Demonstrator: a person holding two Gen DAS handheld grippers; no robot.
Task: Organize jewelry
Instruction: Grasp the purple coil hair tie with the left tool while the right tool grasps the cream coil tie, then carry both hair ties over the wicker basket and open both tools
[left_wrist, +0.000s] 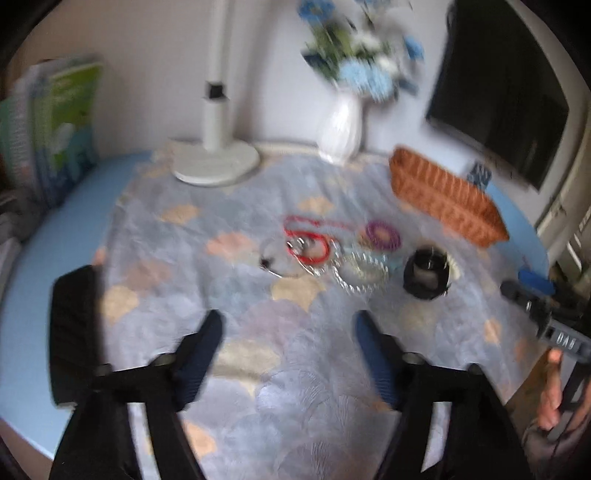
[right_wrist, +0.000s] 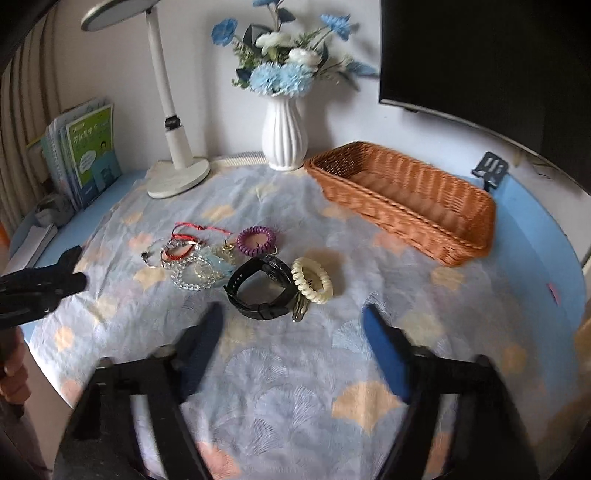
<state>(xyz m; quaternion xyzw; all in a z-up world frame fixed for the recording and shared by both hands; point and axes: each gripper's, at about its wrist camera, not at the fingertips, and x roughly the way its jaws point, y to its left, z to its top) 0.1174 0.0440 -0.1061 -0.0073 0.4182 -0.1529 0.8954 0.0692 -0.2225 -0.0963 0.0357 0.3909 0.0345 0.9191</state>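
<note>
Right wrist view: right gripper (right_wrist: 293, 317), fingers wide and empty, nearer than the left; black watch (right_wrist: 260, 288) lying just ahead, basket (right_wrist: 402, 199) beyond.

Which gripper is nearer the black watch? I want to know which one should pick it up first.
Right, probably. The right gripper hangs open just short of the black watch, almost in line with it. The left gripper is also open, with the watch ahead and off to its right.

Landmark: my wicker basket (right_wrist: 406, 199), on the cloth (right_wrist: 288, 369). Vase (right_wrist: 284, 136) just left-behind it; lamp (right_wrist: 177, 177) further left. Watch (right_wrist: 260, 288), coil bands (right_wrist: 312, 280), bracelets (right_wrist: 184, 258) lie left-front of it.
</note>
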